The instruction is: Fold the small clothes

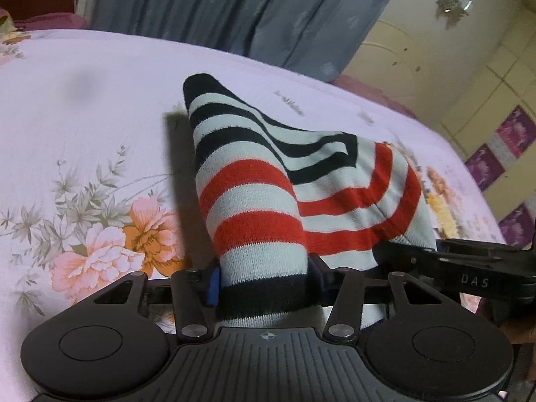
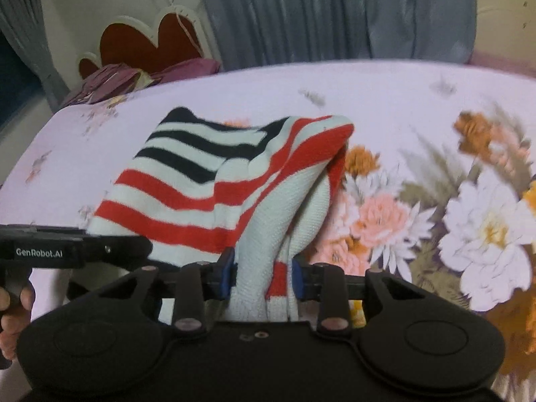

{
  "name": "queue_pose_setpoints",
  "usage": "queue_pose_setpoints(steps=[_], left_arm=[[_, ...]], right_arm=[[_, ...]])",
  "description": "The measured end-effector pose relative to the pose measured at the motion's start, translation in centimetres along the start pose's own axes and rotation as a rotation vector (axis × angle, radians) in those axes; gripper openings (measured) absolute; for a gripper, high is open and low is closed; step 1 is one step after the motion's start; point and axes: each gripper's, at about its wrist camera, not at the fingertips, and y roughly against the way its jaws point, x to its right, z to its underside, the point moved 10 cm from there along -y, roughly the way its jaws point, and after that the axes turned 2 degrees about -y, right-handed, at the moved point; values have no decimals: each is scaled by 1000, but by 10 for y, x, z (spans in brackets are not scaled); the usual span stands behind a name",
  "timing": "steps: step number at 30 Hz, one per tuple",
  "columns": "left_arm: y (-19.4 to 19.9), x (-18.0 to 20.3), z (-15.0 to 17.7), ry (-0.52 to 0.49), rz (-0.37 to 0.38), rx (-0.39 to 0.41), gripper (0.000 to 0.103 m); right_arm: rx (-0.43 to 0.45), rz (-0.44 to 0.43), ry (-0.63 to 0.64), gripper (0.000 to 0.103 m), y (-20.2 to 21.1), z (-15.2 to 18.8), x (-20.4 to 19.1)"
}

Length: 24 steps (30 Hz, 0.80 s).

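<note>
1. We see the L tongs (image 1: 264,281) clamped on the striped garment (image 1: 254,181) at its black-banded edge.
2. R tongs (image 2: 263,276) pinch a bunched white/red part of it.
3. Garment is lifted off the floral bed sheet (image 1: 83,117), its far end drooping toward the sheet.

Probably a home bedroom: floral bedsheet (image 1: 83,154), grey curtains (image 2: 335,13), red headboard (image 2: 147,43).

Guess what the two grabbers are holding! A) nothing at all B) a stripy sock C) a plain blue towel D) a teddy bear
B: the left gripper and the right gripper both have their jaws shut on the red, black and white striped sock, lifted over the floral bedsheet.
</note>
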Motion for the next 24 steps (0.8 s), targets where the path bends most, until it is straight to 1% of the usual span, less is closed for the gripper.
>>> queue_pose_setpoints(steps=[4,8,10,13,18,21,24], left_arm=[[26,-13,-4,-8,50,25,50],[57,-39,-10,-12,64,59,50],[74,-59,-11,-11,53,73,50],[103,-98,-10,2,30,86,50],[140,-162,0,28,-12,95,50],[154,-198,8,46,-43,98,50],[157,-229,18,75,-64,86,50]], right_arm=[[34,46,33,32,19,-6,-22],[67,56,63,32,28,-11,-55],[80,50,74,32,25,-15,-75],[89,26,89,32,15,-16,-104],[88,-24,120,32,-1,-10,-156],[71,-52,126,32,-15,-4,-182],[51,-68,97,32,-31,2,-198]])
